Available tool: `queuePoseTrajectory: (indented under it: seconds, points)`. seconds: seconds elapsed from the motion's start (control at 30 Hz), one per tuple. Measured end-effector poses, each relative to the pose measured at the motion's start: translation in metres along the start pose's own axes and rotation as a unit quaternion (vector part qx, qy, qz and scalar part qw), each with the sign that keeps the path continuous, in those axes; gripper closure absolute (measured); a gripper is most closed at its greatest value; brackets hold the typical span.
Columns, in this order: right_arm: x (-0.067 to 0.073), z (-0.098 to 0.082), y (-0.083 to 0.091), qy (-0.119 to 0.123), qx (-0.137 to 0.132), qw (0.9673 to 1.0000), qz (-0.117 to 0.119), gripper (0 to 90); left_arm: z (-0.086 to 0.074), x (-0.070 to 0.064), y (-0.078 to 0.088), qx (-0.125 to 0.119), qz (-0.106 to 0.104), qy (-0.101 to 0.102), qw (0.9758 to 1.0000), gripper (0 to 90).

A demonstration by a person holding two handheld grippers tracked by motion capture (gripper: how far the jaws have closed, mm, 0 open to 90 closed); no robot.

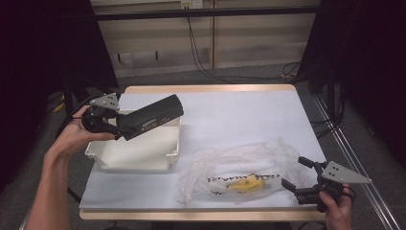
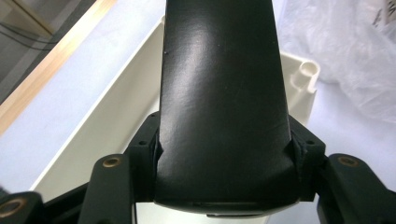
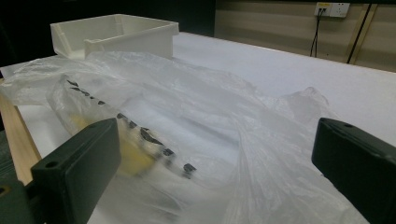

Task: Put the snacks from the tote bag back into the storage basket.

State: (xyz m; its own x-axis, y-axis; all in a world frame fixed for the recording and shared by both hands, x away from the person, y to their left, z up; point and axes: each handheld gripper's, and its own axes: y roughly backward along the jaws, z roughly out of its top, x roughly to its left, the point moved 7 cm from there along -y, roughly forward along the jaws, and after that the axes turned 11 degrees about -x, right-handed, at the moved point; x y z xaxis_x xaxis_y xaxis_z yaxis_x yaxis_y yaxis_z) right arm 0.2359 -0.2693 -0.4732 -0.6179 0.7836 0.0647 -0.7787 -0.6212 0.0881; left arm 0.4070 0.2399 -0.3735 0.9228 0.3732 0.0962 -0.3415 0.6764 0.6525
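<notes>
Black oblong case (image 2: 224, 107), smooth and slightly glossy, sits clamped at its near end in the left gripper (image 2: 224, 154); the jaws stand about half closed and press on both of its sides. Seen from the high view, the case (image 1: 151, 116) juts out from the left gripper (image 1: 119, 128) toward the middle of the bench, tilted with its far end raised, and hangs over the white tray (image 1: 139, 155) without touching it. A line of gold print runs along its side. The tray (image 2: 116, 112) rests on the bench (image 1: 239, 115) at its left side, open side up.

Right gripper (image 1: 293, 175) is held low at the right front corner of the bench, jaws spread wide with nothing between the pads. It points at a crumpled clear plastic bag (image 1: 239, 167) lying just beside the tray; the bag's edge lies just ahead of the open jaws (image 3: 210, 135). Inside the bag lies a yellow item (image 1: 246, 184) under black lettering; what it is cannot be told for certain
</notes>
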Motion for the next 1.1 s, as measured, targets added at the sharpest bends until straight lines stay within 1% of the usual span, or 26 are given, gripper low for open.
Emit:
queuePoseTrajectory:
  seconds: [0.1,0.13,0.17,0.2,0.27,0.3,0.33,0.4,0.47,0.53,0.57,0.6,0.77,0.9,0.97,1.0,1.1]
  points:
    - [-0.001,0.0,0.0,-0.001,0.0,1.0,-0.002,0.9,-0.005,0.001,0.003,0.002,-0.001,0.001,1.0,42.9]
    - [0.0,0.0,0.0,0.0,0.0,1.0,-0.001,0.9,-0.008,0.003,0.003,0.002,0.005,0.0,1.0,42.9]
    - [0.0,0.0,0.0,0.001,0.001,1.0,0.0,0.9,-0.011,0.004,0.004,0.005,0.002,0.005,1.0,42.9]
    - [0.0,0.0,0.0,0.001,0.0,1.0,0.0,0.9,-0.015,0.006,0.005,0.007,0.004,0.008,0.9999,42.9]
    - [0.0,0.0,0.001,0.001,0.001,1.0,-0.001,0.9,-0.022,0.009,0.004,0.016,0.003,0.009,0.9998,42.9]
    - [0.0,0.0,0.001,0.001,0.001,1.0,-0.001,0.8,-0.026,0.01,0.003,0.019,0.006,0.01,0.9997,42.9]
    - [0.0,0.0,0.001,0.001,0.002,1.0,0.0,0.9,-0.029,0.01,0.002,0.023,0.003,0.012,0.9997,42.9]
    - [0.0,-0.001,0.0,0.003,0.003,1.0,0.001,0.8,-0.033,0.01,-0.001,0.021,-0.006,0.011,0.9997,42.9]
    - [0.0,-0.001,-0.001,0.001,0.005,1.0,-0.001,0.9,-0.038,0.012,-0.004,0.024,-0.012,0.013,0.9996,42.9]
    - [0.001,-0.002,-0.001,0.003,0.006,1.0,0.004,0.9,-0.043,0.015,-0.008,0.031,-0.013,0.01,0.9994,42.9]
    - [0.001,-0.002,-0.001,0.003,0.005,1.0,0.004,0.9,-0.046,0.016,-0.01,0.031,-0.018,0.012,0.9993,42.9]
    - [0.001,-0.002,-0.001,0.003,0.006,1.0,0.005,0.9,-0.048,0.017,-0.012,0.031,-0.015,0.014,0.9993,42.9]
    - [0.0,-0.002,-0.002,0.0,0.007,1.0,0.003,0.8,-0.057,0.02,-0.021,0.043,-0.023,0.007,0.9988,42.9]
    - [0.001,-0.002,-0.002,0.002,0.007,1.0,0.005,0.8,-0.061,0.023,-0.027,0.043,-0.027,0.008,0.9987,42.9]
    - [0.0,-0.003,-0.001,0.004,0.009,0.9999,0.004,0.8,-0.063,0.025,-0.031,0.04,-0.029,0.012,0.9987,42.9]
    - [0.0,-0.002,-0.001,0.001,0.008,1.0,0.003,0.8,-0.065,0.026,-0.033,0.04,-0.03,0.014,0.9986,42.9]
    - [-0.001,-0.002,-0.001,0.0,0.006,1.0,0.002,0.8,-0.07,0.027,-0.039,0.045,-0.034,0.014,0.9983,42.9]
